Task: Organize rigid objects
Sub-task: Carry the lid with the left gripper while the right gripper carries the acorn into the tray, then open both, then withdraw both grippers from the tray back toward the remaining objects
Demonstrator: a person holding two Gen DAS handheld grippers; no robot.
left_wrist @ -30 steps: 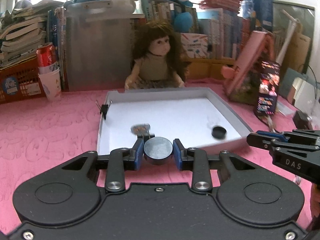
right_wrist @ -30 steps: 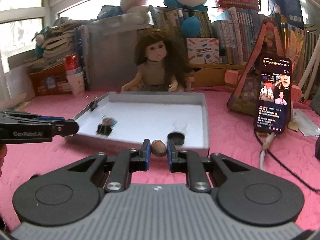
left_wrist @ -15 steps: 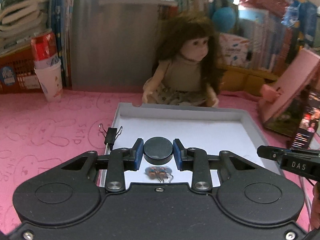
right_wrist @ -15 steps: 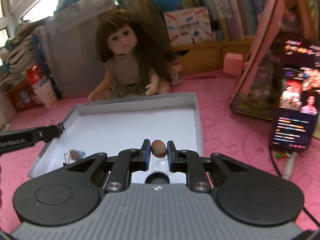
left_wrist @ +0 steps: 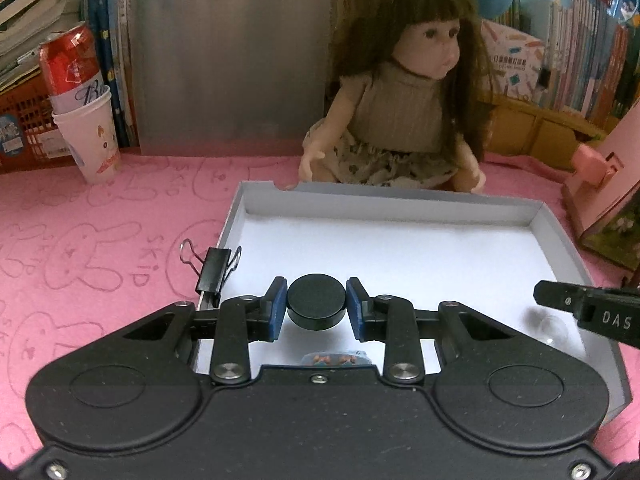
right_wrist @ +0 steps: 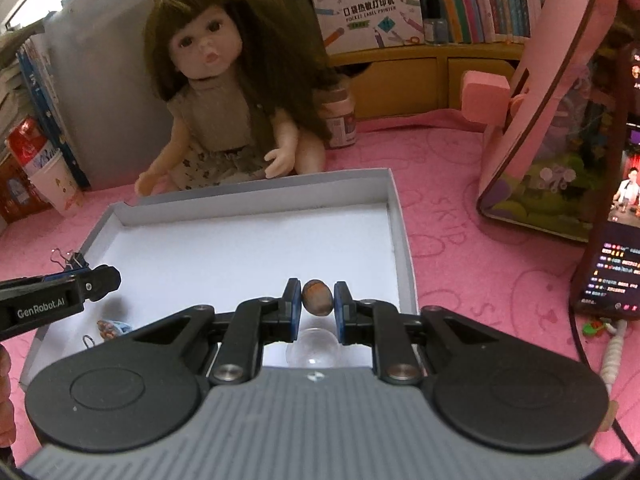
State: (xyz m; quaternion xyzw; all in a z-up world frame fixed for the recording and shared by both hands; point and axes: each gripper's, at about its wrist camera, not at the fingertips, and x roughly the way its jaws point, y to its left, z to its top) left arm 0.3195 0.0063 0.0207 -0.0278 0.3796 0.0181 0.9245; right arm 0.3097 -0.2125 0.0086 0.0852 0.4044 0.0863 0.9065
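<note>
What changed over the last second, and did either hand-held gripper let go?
Both moved forward from the tray's near edge to over its floor. Neither let go: left hand-held gripper stays shut on the black disc, right hand-held gripper on the brown nut.

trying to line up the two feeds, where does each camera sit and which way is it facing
Left wrist: sits on the left gripper, looking forward and down over the white tray toward the doll; own fingers clamp a black disc.
Right wrist: sits on the right gripper, same heading; own fingers clamp a brown nut.
Shared: tray, doll, binder clip, and each other's gripper tip.
</note>
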